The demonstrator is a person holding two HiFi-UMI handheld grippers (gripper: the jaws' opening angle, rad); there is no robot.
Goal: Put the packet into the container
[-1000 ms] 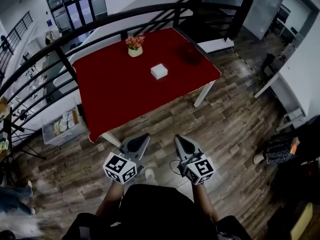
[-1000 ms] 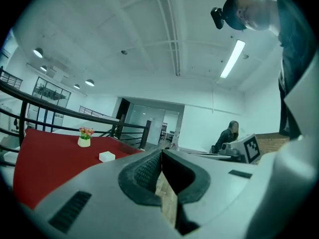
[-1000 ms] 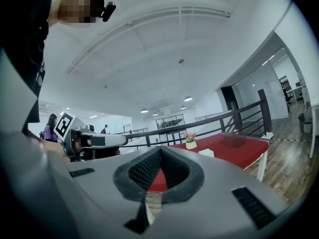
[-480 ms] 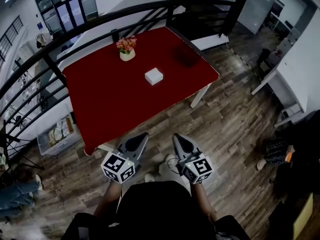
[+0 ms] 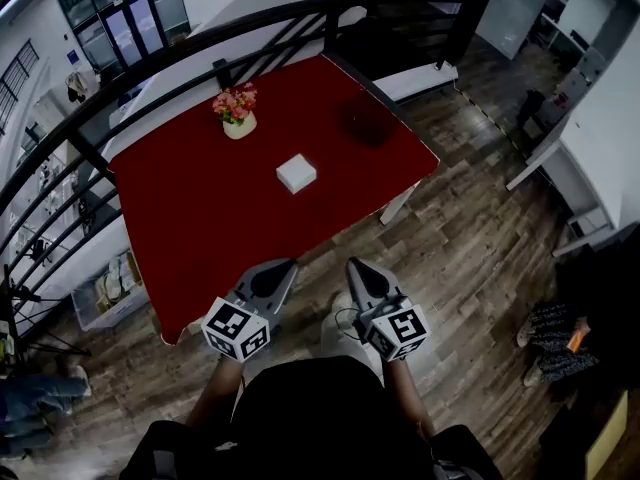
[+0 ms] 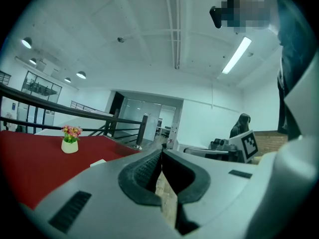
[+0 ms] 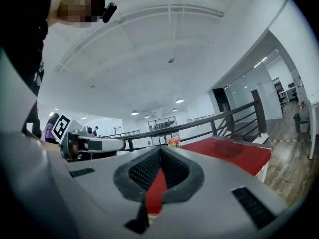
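While both grippers are held low over the wooden floor (image 5: 470, 238), close to the person (image 5: 320, 418), nothing has been picked up yet. The left gripper (image 5: 283, 271) is seen with its jaws pressed together, and nothing is held between them. The right gripper (image 5: 357, 270) is closed at the tips too, and it is empty. Only a bit of red table is seen through the small gap behind its tips.

The packet (image 5: 296, 173), a small white flat thing, is found lying near the middle of the red table (image 5: 190, 218). The container (image 5: 366, 123), a dark see-through tub, is set farther away and to the right, close to the far right edge of the table. The packet and the container are kept well apart. A little pot of flowers (image 5: 237, 115) is placed to the far left of the packet.

The near edge of the table is just ahead of the jaws, so the packet is not touched yet. The task is judged to be only at its start. The packet is yet to be reached, gripped, lifted, carried to the right and let go inside the container. For that, one pair of jaws must be spread apart first.
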